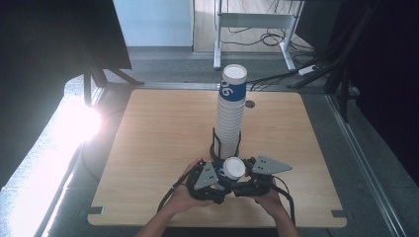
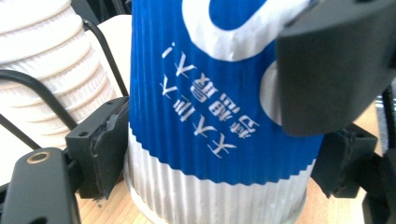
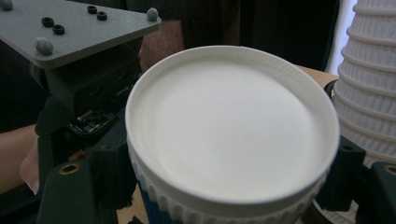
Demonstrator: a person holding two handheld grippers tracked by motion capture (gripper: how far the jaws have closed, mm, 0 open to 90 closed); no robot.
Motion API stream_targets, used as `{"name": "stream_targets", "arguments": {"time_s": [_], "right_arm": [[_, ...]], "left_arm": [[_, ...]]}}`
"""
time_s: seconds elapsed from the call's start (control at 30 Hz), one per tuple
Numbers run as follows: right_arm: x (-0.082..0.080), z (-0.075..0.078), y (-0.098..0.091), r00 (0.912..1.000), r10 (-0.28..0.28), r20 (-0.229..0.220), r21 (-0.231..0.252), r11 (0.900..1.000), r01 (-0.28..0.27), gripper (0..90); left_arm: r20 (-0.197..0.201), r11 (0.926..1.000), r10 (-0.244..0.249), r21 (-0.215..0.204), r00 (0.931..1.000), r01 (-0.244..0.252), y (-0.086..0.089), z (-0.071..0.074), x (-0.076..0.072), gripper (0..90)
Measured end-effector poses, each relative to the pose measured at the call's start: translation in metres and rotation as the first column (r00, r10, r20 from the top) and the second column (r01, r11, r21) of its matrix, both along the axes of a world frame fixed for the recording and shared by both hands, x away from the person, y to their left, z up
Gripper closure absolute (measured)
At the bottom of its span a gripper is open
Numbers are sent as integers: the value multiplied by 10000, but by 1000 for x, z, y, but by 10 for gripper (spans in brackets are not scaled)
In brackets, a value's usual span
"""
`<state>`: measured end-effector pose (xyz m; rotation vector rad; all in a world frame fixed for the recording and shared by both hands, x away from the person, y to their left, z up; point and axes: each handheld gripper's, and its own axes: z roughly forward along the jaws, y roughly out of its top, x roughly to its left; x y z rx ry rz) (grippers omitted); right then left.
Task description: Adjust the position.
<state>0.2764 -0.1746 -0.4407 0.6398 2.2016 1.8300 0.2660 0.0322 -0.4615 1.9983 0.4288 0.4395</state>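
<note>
With the left gripper point(image 1: 213, 178) pinching the blue paper cup's point(image 1: 232, 170) base and the right gripper point(image 1: 247, 178) loosely around its rim, just in front of the tall cup stack point(image 1: 230, 116), an uneven squeeze risks crushing the cup or toppling the stack.
</note>
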Motion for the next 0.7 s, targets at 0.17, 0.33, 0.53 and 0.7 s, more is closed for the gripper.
{"name": "stream_targets", "arguments": {"time_s": [0.17, 0.33, 0.53, 0.7], "right_arm": [[1, 0, -2, 9999, -128, -67, 48, 9999, 128, 218], [0, 2, -4, 9998, -200, -20, 111, 9997, 200, 209], [0, 4, -8, 9998, -206, -55, 260, 9994, 208, 206], [1, 5, -13, 9996, -270, -124, 461, 9986, 275, 206]], "left_arm": [[27, 9999, 153, 71, 9999, -153, 1, 0, 1, 167], [22, 9998, 192, 62, 9998, -192, 3, 0, 1, 168], [56, 9995, 324, 63, 9995, -324, 5, -1, 2, 168], [110, 9988, 464, 170, 9989, -466, 7, -1, 4, 168]]}}
